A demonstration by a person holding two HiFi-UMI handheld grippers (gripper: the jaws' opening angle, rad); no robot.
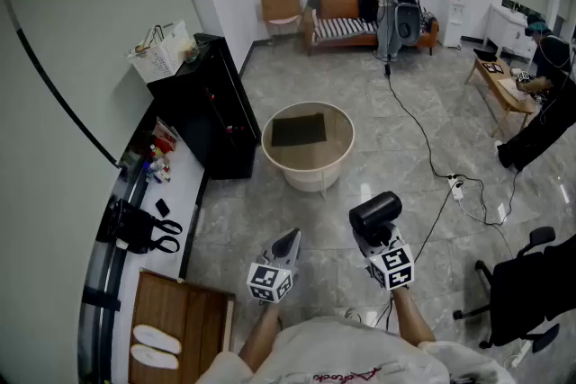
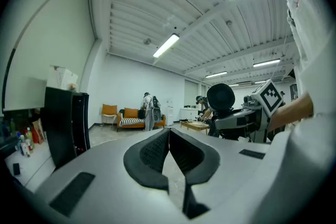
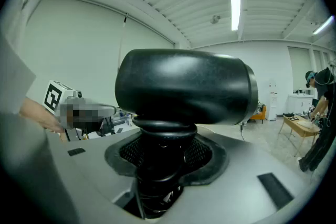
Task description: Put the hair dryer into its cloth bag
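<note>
Gripping the hair dryer (image 3: 184,86) by its handle, the right gripper (image 3: 163,157) is holding it off the floor, on the near side of the round tub (image 1: 308,144) and a little to the tub's right. The jaws are clamping the ribbed handle and the black barrel is sitting crosswise above them. The left gripper (image 2: 169,136) is hovering on the tub's near side too, jaws pressed together with nothing between them. A black bag (image 1: 135,227) is lying on the white counter (image 1: 184,184), well to the tub's left.
</note>
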